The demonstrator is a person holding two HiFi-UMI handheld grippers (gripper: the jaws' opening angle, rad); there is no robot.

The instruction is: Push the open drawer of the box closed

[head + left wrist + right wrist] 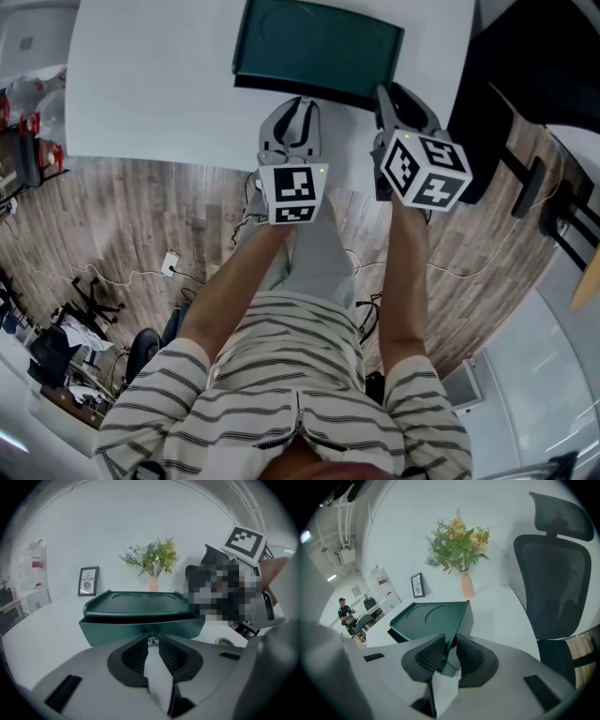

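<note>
A dark green box [319, 47] stands on the white table [159, 75], its drawer pulled a little out toward me. In the left gripper view the drawer front [117, 630] fills the middle. Its small metal knob [153, 641] shows just past the narrow gap of my left gripper [153, 638]. That gripper [292, 108] is open and faces the drawer's middle. My right gripper [389, 98] is at the box's right front corner. Its jaws [449, 644] stand slightly apart, and a corner of the drawer [449, 663] shows in the gap. I cannot tell if either touches.
A pink vase of flowers [153, 581] and a small framed picture [87, 581] stand behind the box. A black office chair [553, 588] is at the table's right side. Below the table edge is wooden floor with cables [112, 281]. A person [343, 606] stands far off at the left.
</note>
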